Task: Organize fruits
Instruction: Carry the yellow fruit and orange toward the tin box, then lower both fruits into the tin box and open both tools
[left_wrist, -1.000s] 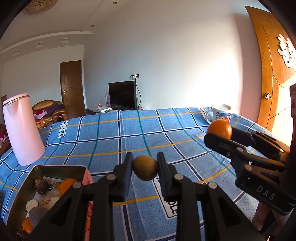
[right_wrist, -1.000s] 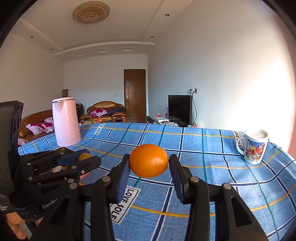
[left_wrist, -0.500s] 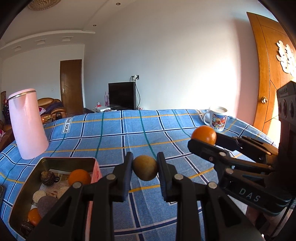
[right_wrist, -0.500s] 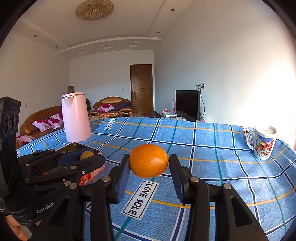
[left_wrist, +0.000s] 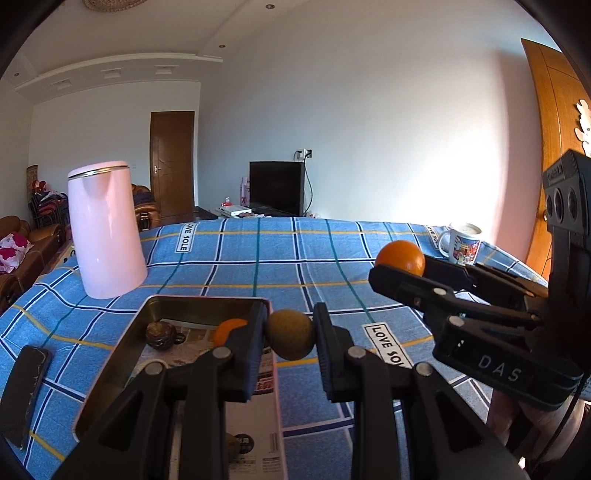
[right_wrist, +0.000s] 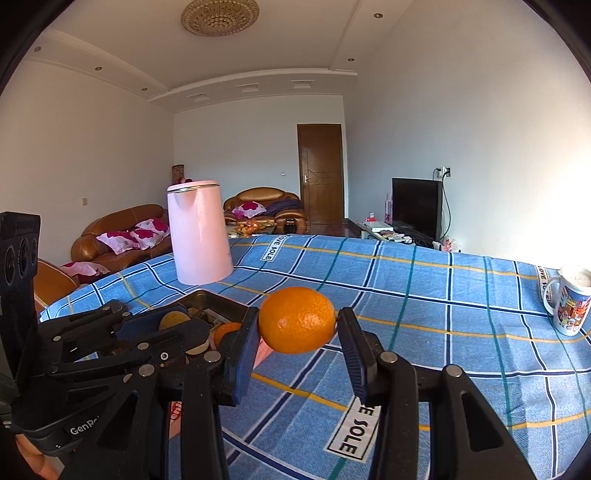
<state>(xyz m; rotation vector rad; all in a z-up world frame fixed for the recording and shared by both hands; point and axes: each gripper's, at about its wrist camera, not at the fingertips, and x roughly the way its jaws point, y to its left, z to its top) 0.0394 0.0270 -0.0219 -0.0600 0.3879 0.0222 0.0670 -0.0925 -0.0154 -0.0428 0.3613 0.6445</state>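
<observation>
Fruits: two are carried above the table, one in each gripper; more lie in the metal tin (left_wrist: 122, 354).
Left gripper (left_wrist: 290, 334): jaws drawn close together and clamped on a small brown round fruit (left_wrist: 290, 334), one pad on each side of it.
Brown fruit's place: in the left wrist view it hangs just past the tin's near right corner, above the tin's rim and the cloth beside it; not touching either.
Right gripper (right_wrist: 297, 321): jaws set wider and clamped on an orange (right_wrist: 297, 320), pads pressing its left and right sides.
Orange's place: held clear above the blue checked tablecloth (right_wrist: 424, 295), to the right of the tin and apart from it.
Grippers to each other: side by side, near but not touching; each shows at the edge of the other's view.
Tin contents: a dark knobbly fruit (left_wrist: 160, 334) near the far left, an orange piece (left_wrist: 227, 328) partly hidden behind the left gripper's finger, printed paper on the bottom.
Tin edges: far rim near the pink kettle (left_wrist: 105, 229); right wall beside the brown fruit.
Left edge: a dark phone (left_wrist: 24, 391) lies flat on the cloth, left of the tin.
Right edge: a printed mug (right_wrist: 570, 304) stands near the table's far right border, well apart from both grippers.
Open room: bare cloth stretches across the middle and far part of the table, between kettle and mug.
</observation>
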